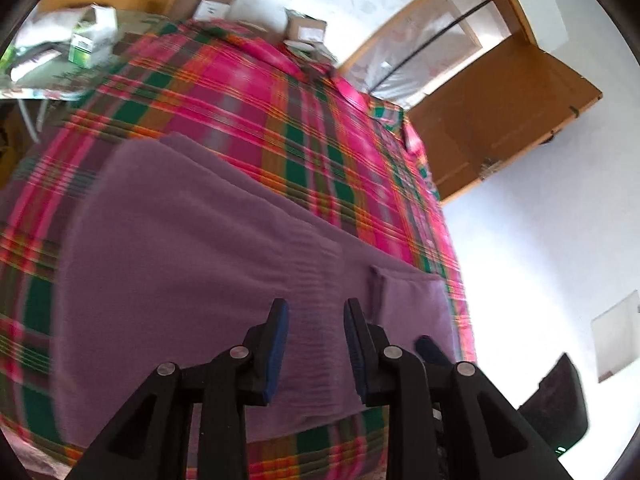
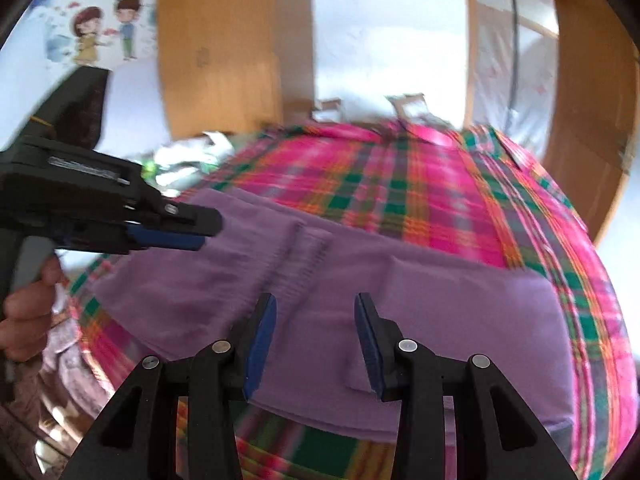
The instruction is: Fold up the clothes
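Observation:
A purple garment [image 1: 180,240] lies folded flat on a bed with a pink, green and orange plaid cover [image 1: 248,92]. My left gripper [image 1: 316,308] hovers open above the garment's near part, with nothing between its fingers. In the right wrist view the same garment [image 2: 440,300] spreads under my right gripper [image 2: 316,304], which is also open and holds nothing. My left gripper [image 2: 210,232] comes in from the left there, over the garment's far left corner, and a person's hand [image 2: 24,320] holds its handle.
A small table [image 1: 48,92] with boxes and bags stands beyond the bed's far left corner. Cardboard boxes [image 1: 306,26] sit at the bed's far end. A wooden door [image 1: 500,120] stands open on the right. A wooden cabinet [image 2: 220,60] rises behind the bed.

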Available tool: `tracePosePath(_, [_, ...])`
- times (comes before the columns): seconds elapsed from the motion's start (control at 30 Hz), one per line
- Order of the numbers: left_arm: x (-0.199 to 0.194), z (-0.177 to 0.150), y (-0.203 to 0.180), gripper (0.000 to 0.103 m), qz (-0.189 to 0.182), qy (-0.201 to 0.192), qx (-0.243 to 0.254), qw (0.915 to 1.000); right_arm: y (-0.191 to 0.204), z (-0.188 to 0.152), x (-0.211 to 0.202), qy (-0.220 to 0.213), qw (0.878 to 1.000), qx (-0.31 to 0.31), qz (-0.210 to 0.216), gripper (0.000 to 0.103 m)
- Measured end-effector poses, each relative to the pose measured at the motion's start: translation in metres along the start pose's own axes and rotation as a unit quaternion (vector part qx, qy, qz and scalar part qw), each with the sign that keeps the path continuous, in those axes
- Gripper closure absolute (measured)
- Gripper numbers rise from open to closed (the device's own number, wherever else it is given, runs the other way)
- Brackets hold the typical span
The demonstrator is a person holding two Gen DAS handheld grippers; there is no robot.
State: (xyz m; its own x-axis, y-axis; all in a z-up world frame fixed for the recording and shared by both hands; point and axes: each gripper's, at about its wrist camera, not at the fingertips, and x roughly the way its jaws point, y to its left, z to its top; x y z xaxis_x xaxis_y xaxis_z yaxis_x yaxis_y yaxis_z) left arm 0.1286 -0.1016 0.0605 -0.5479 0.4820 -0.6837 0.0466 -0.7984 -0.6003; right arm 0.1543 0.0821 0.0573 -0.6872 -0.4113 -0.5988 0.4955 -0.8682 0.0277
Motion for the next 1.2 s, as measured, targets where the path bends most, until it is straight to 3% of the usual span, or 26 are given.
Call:
tracePosePath(0.1, [-0.011,0.006,0.02,0.075,0.022,-0.006,-0.013,0.9996,0.022,0.004,0.008,-0.003,0.999,-0.025,0.039,0.062])
tracePosePath(0.23, [-0.027,0.011,0.048,0.074,0.047,-0.026,-0.035,0.9979,0.056,0.003,0.023,0.007,0.995,-0.072,0.062,0.062])
tracePosePath(0.57, [-0.039,0.008,0.096,0.074,0.068,-0.02,-0.067,0.9952,0.121,0.007,0.044,0.011,0.982,-0.123,0.142,0.062])
tracePosePath(0.77, [-0.043,0.005,0.111,0.074,0.073,-0.023,-0.078,0.994,0.15,0.004,0.063,0.042,0.975,-0.134,0.174,0.059])
tracePosePath(0.9, [-0.04,0.009,0.117,0.074,0.077,-0.021,-0.08,0.9936,0.165,-0.004,0.074,0.055,0.97,-0.155,0.177,0.059])
tracePosePath(1.2, [-0.022,0.022,0.129,0.068,0.067,0.0,-0.078,0.9947,0.187,-0.008,0.092,0.051,0.976,-0.181,0.111,0.059])
